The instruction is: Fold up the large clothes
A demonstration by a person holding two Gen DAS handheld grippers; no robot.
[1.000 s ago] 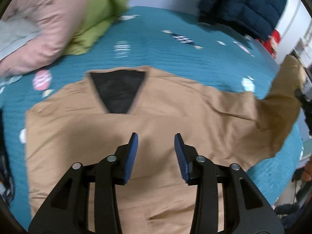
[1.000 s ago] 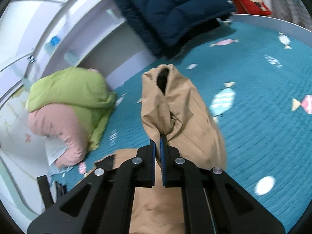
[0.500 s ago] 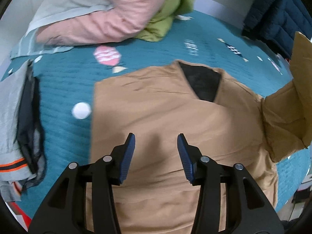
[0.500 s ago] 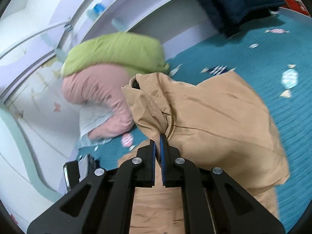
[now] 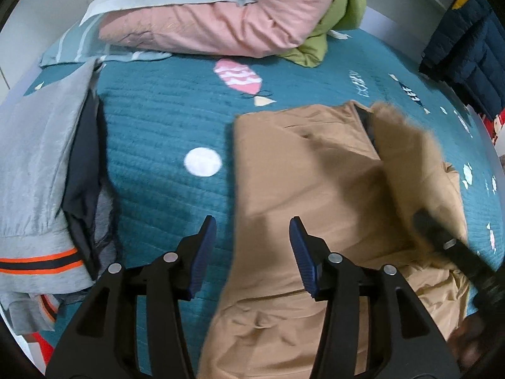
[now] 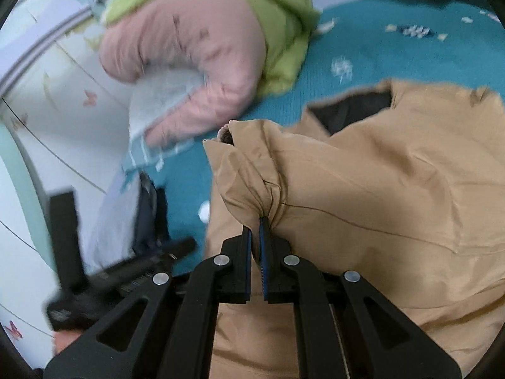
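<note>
Teal quilted bedspread (image 5: pixel 164 132) | tan jacket (image 5: pixel 303 189) spread | left gripper (image 5: pixel 252 252) jaws widening, empty | right gripper (image 6: pixel 256 230) clamps sleeve (image 6: pixel 249 170)

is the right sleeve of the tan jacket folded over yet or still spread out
Partly folded. The right tool pinches the tan jacket's sleeve, bunched and lifted above the tan jacket body, not yet laid flat on the teal bedspread.
</note>
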